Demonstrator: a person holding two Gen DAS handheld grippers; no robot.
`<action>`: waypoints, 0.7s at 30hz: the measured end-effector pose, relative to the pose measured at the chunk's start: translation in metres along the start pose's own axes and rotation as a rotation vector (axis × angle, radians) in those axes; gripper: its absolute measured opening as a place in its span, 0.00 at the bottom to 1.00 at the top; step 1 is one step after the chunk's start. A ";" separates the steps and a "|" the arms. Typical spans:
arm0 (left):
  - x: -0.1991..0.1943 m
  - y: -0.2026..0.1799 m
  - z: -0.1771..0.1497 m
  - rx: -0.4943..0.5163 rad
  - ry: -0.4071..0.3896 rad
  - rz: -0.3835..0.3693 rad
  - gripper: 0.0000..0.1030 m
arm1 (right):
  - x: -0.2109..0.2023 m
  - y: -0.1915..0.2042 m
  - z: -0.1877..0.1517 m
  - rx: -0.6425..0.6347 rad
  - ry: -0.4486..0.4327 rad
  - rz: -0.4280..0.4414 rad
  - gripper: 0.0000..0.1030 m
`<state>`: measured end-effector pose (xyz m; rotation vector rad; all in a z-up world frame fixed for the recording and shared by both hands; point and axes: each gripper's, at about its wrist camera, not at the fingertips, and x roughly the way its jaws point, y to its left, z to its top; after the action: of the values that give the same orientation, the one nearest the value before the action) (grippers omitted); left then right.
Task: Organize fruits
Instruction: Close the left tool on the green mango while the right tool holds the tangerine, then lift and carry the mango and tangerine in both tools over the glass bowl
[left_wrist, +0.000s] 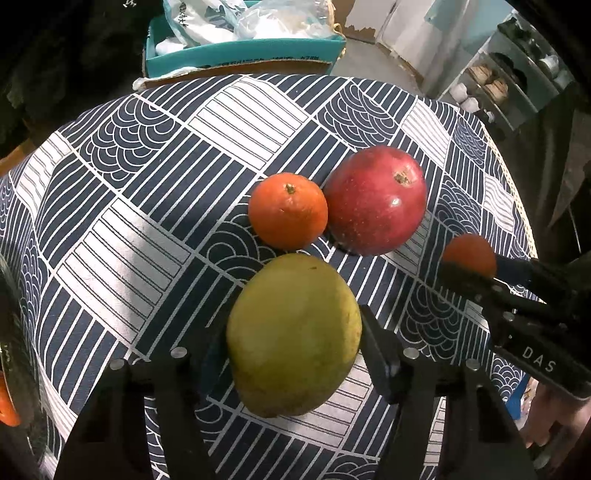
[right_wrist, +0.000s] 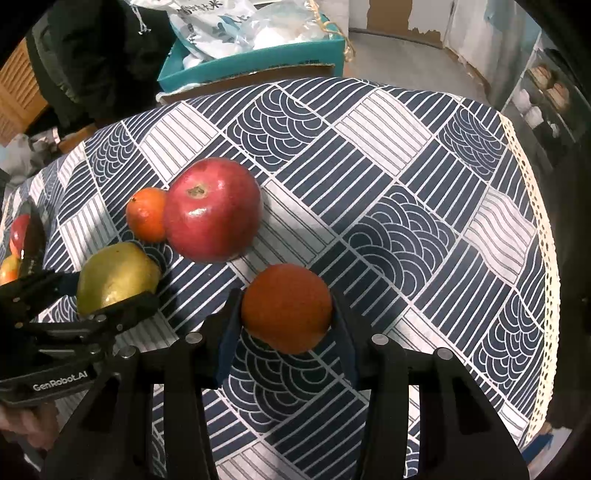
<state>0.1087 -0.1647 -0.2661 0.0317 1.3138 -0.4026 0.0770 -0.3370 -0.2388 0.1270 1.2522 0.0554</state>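
Observation:
My left gripper (left_wrist: 291, 332) is shut on a green-yellow mango (left_wrist: 293, 334), held over the patterned tablecloth (left_wrist: 147, 206); it also shows in the right wrist view (right_wrist: 116, 277). My right gripper (right_wrist: 286, 306) is shut on an orange (right_wrist: 287, 306), seen in the left wrist view (left_wrist: 469, 254) at the right. A small tangerine (left_wrist: 288, 210) and a large red pomegranate (left_wrist: 376, 199) sit touching each other on the cloth just beyond the mango. In the right wrist view the tangerine (right_wrist: 146, 214) is left of the pomegranate (right_wrist: 213, 208).
A teal box (left_wrist: 240, 55) with plastic bags stands beyond the table's far edge. More fruit (right_wrist: 16, 243) lies at the far left in the right wrist view. A shelf unit (left_wrist: 513, 74) stands at the right. The cloth's lace edge (right_wrist: 532, 192) marks the table's right side.

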 end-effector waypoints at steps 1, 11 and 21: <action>0.000 0.000 -0.001 0.001 -0.001 0.000 0.64 | 0.000 0.001 0.000 -0.002 0.000 0.001 0.45; -0.009 0.001 -0.012 0.014 -0.012 0.031 0.64 | -0.013 0.014 0.003 -0.033 -0.041 0.006 0.45; -0.043 0.006 -0.013 -0.008 -0.074 0.030 0.64 | -0.031 0.023 0.004 -0.049 -0.085 0.005 0.45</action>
<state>0.0905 -0.1444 -0.2305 0.0299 1.2401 -0.3696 0.0718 -0.3180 -0.2059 0.0885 1.1645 0.0841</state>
